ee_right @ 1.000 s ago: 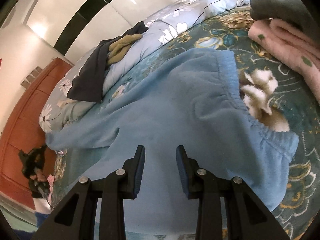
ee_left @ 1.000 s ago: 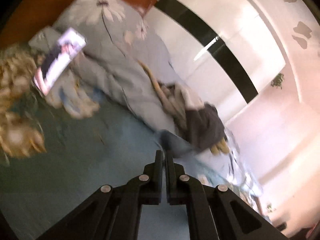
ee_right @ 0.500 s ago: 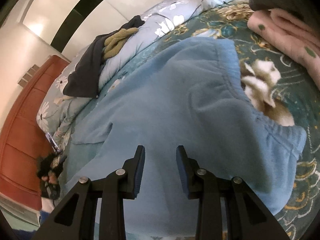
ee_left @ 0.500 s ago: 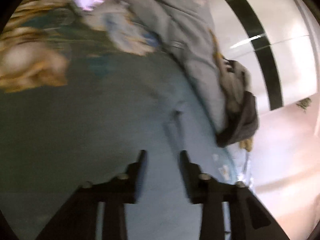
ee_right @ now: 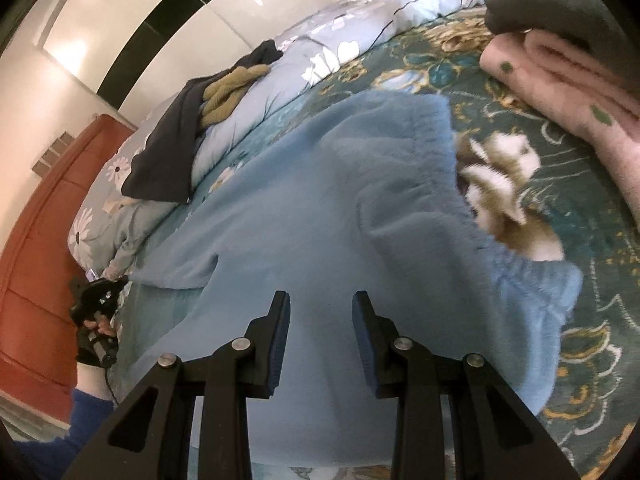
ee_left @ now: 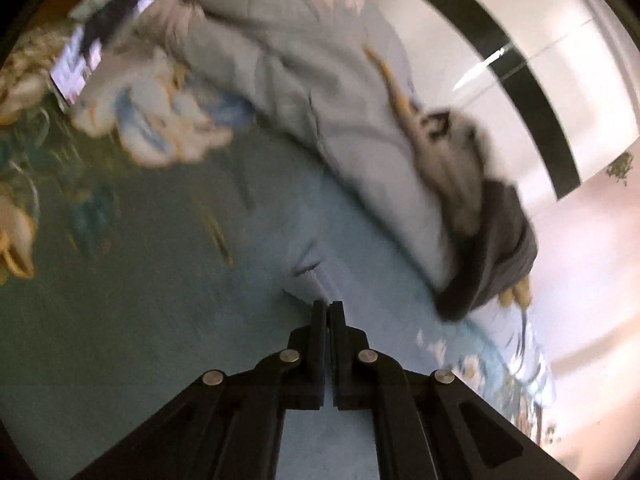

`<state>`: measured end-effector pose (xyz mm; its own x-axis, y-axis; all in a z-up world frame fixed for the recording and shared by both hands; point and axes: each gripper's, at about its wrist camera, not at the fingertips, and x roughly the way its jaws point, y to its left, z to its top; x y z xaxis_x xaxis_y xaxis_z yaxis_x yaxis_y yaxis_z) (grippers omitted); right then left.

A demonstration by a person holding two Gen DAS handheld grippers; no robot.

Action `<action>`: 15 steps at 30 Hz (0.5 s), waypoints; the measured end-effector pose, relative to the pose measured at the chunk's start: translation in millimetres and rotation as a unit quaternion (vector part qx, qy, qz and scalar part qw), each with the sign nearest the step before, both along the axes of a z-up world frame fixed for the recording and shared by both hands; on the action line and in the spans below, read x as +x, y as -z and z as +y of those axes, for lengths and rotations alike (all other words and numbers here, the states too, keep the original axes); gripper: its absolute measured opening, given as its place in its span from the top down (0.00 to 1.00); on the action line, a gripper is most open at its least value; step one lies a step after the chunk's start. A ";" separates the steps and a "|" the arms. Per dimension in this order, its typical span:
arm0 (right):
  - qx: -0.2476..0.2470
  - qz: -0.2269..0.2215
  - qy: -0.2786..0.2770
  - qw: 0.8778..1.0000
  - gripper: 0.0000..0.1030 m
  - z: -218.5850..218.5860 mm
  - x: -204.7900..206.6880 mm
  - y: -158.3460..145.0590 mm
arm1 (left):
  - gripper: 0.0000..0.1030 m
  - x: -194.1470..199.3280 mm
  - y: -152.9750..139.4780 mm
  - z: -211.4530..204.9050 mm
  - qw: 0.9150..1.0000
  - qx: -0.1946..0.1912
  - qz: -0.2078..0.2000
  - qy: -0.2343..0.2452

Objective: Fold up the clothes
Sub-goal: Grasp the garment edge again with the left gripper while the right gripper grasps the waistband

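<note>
Was a bedroom in a home. Showed a bed spread with a dark green floral blanket [ee_right: 592,288] and a bunched pale blue daisy-print duvet [ee_right: 280,80] along its far side. Held loose clothing: light blue fleece trousers [ee_right: 320,216] laid flat, a dark garment [ee_right: 168,152] and an olive knit [ee_right: 228,92] draped on the duvet, a folded pink blanket [ee_right: 560,80]. Backed onto an orange-brown wooden headboard [ee_right: 36,248] and glossy white wardrobe doors [ee_right: 132,12] with a black stripe.

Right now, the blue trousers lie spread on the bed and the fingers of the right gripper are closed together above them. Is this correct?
Not quite. The right wrist view shows the right gripper with its fingers open, a clear gap between them. The blue trousers do lie spread on the bed below it.
</note>
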<state>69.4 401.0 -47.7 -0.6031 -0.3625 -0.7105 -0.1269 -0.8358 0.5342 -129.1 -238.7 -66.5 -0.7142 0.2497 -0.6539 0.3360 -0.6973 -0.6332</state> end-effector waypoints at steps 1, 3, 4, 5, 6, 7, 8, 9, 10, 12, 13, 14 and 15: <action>0.001 0.001 0.004 1.000 0.68 2.8 2.6 -1.0 | 0.98 0.4 1.0 -4.0 1.000 0.004 0.002 -0.001; 0.003 0.004 0.017 1.000 0.68 10.9 13.2 -3.8 | 0.98 -0.7 10.8 -4.1 1.000 0.007 -0.020 0.006; 0.004 0.005 0.023 1.000 0.68 15.0 18.5 -5.3 | 0.98 -0.4 15.6 -3.0 0.999 0.009 -0.029 0.011; 0.005 0.006 0.029 1.000 0.68 19.1 23.8 -6.7 | 0.98 1.9 20.0 -3.9 0.999 0.020 -0.028 0.012; 0.006 0.007 0.035 0.999 0.68 23.2 29.1 -8.1 | 0.98 4.2 22.7 -8.5 0.999 0.030 -0.026 0.001; 0.007 0.008 0.041 0.999 0.68 27.3 34.4 -9.5 | 0.97 6.8 25.4 -13.4 0.999 0.041 -0.023 -0.010; 0.008 0.010 0.047 0.999 0.68 31.4 39.7 -10.9 | 0.96 14.9 27.2 -22.4 0.998 0.061 -0.021 -0.021; 0.009 0.011 0.054 0.998 0.68 35.5 45.0 -12.3 | 0.96 23.1 28.6 -31.2 0.996 0.082 -0.019 -0.032; 0.010 0.012 0.060 0.998 0.68 39.6 50.3 -13.7 | 0.94 32.7 26.0 -37.1 0.995 0.098 -0.016 -0.029; 0.012 0.014 0.072 0.997 0.68 47.8 60.8 -16.6 | 0.90 50.8 15.9 -43.6 0.994 0.104 -0.007 -0.021; 0.011 0.014 0.080 0.997 0.68 52.7 66.2 -16.1 | 0.84 63.9 8.0 -44.4 0.996 0.088 -0.004 -0.017; 0.007 0.011 0.093 0.996 0.67 59.0 71.8 -12.8 | 0.73 77.6 0.3 -45.3 0.997 0.071 -0.001 -0.014; 0.002 0.007 0.106 0.994 0.66 65.8 76.9 -9.0 | 0.67 98.1 -4.3 -48.1 0.998 0.065 0.000 -0.015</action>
<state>146.3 466.8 -38.7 -0.6751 -0.2236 -0.7031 -0.2930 -0.7934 0.5336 -31.1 -286.8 -62.2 -0.7223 0.3100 -0.6182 0.3564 -0.5992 -0.7169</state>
